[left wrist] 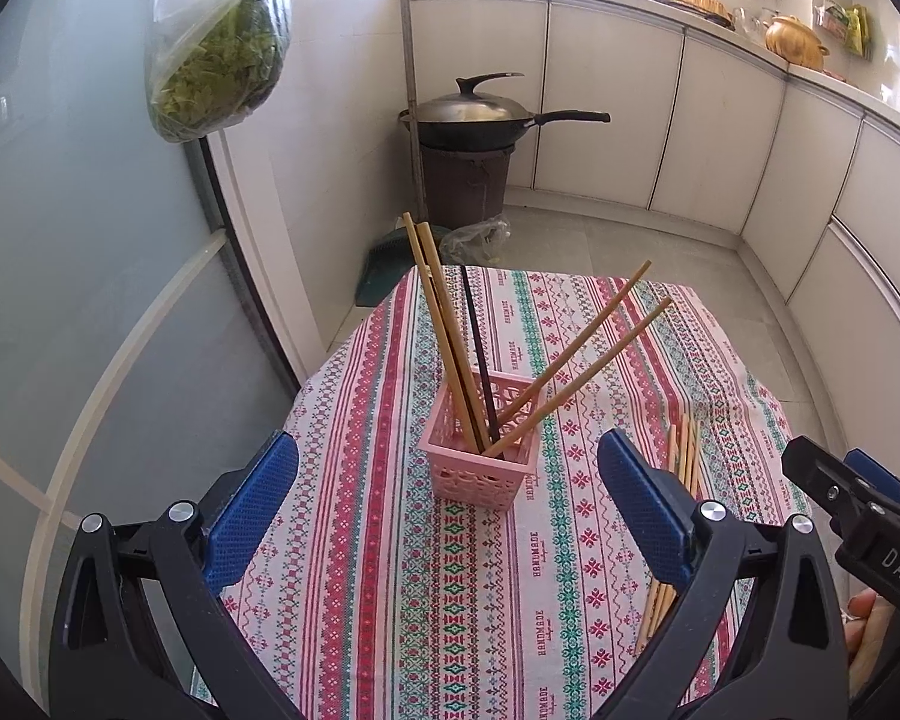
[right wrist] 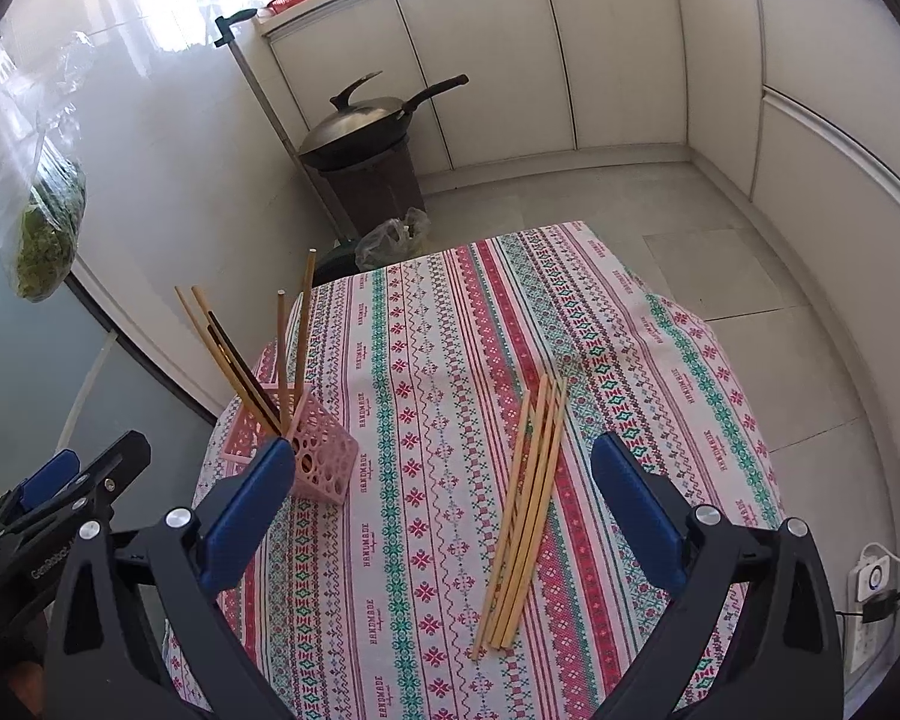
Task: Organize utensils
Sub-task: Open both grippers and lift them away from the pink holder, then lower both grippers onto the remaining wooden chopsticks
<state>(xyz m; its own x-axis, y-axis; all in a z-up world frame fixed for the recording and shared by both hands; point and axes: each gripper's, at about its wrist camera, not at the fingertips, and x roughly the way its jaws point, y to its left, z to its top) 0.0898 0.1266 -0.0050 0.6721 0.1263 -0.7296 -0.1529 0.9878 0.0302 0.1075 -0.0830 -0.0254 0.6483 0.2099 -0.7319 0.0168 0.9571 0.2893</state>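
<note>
two tools over the worktop (right wrist: 450, 360), both open and empty.
loose chopsticks (right wrist: 525, 516) lie between the right tool (right wrist: 444, 510) pads; left tool (left wrist: 450, 504) frames the pink basket (left wrist: 480, 450).

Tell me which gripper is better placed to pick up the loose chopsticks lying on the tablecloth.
Probably the right gripper. Its open jaws frame the loose chopsticks directly ahead. The left gripper faces the pink holder instead, with that bundle off to its side.
</note>
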